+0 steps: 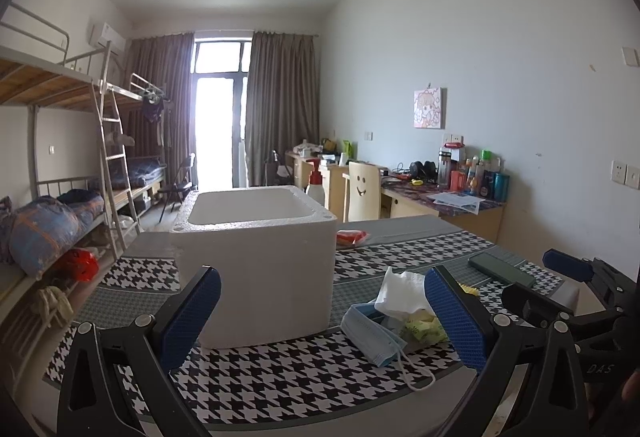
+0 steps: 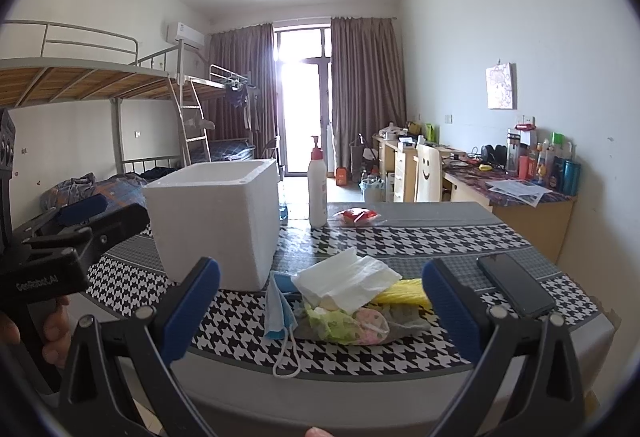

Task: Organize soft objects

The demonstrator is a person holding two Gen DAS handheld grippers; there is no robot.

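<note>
Both the left gripper [image 1: 322,311] and right gripper [image 2: 320,303] stood wide, holding nothing. The soft pile [image 2: 348,301] lay unsorted just ahead between the right fingers; the foam box [image 2: 216,221] beyond-left looked empty. Nothing done. Houndstooth table [image 2: 420,237], dormitory bunks [image 2: 100,77] behind.

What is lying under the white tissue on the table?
Under the white tissue lie a blue face mask, a yellow item and a green and pink patterned cloth. The tissue covers the rest of each.
</note>
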